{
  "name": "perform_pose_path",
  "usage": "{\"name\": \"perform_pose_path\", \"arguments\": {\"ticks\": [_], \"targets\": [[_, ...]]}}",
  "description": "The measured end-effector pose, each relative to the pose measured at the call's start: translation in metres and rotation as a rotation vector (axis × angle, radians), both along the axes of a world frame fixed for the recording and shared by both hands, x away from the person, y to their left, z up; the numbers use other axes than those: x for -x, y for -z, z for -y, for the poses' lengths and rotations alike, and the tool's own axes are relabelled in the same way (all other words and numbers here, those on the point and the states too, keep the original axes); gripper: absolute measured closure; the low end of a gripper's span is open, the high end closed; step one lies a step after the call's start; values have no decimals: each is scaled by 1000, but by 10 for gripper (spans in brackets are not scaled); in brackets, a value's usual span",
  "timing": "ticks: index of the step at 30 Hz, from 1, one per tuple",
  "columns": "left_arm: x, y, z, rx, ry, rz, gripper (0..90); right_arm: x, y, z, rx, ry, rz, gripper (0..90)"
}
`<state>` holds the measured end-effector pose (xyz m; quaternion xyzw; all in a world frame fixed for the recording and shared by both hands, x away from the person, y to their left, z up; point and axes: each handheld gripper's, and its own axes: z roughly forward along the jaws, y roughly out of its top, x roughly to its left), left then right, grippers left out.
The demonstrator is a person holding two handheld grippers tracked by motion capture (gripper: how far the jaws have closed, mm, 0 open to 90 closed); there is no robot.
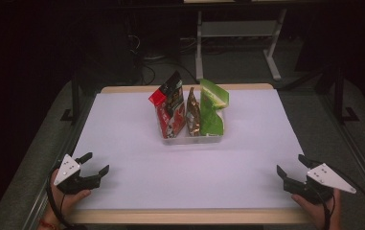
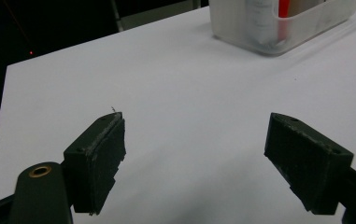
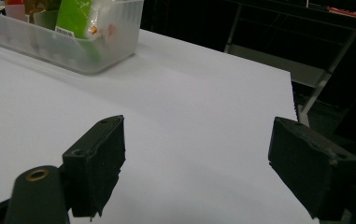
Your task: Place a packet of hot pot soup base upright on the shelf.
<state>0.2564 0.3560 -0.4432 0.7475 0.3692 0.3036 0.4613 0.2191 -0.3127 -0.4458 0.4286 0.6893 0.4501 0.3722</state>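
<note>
Left gripper [image 1: 95,163] and right gripper [image 1: 289,166], each held low at a near corner of the worktop [image 1: 137,143]: both sets of jaws stand wide apart with nothing between them, matt black blocks with rough, slightly frayed pad faces and a brass-ringed screw hole at the base of one arm. A grey three-cornered plate caps each gripper, and a dark cable trails back past the person's hand. The worktop is a smooth, pale sheet edged in light wood. Well apart from both grippers, at mid-width toward the far edge, stands a clear plastic tray [image 1: 192,139], shallow, rectangular, round-cornered and faintly frosted. Upright in it are three crinkled foil packets: a red and black packet [image 1: 170,108] at the left, a narrow brown packet [image 1: 192,115] in the middle, a green packet [image 1: 211,110] at the right, its top folded over. The left gripper view adds the tray's translucent wall [image 2: 302,25] seen close; the right gripper view adds a white label on the green packet [image 3: 75,18]. The high view alone gives all three packets whole.
</note>
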Motion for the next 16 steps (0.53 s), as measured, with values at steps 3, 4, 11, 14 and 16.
{"name": "perform_pose_path", "arguments": {"ticks": [3, 4, 11, 14, 16], "targets": [[-1, 0, 1, -3, 4, -4, 198, 0, 1, 0, 0, -2, -4, 181], [-1, 0, 1, -5, 4, -4, 198, -1, 1, -1, 6, -3, -7, 182], [1, -1, 1, -4, -4, 1, 203, -2, 0, -3, 7, -13, -7, 188], [1, -1, 2, -11, -2, 3, 205, -2, -1, -4, 8, -17, -4, 184], [0, -1, 3, -15, -5, 0, 204, -2, 0, -4, 8, -16, -6, 182]]}}
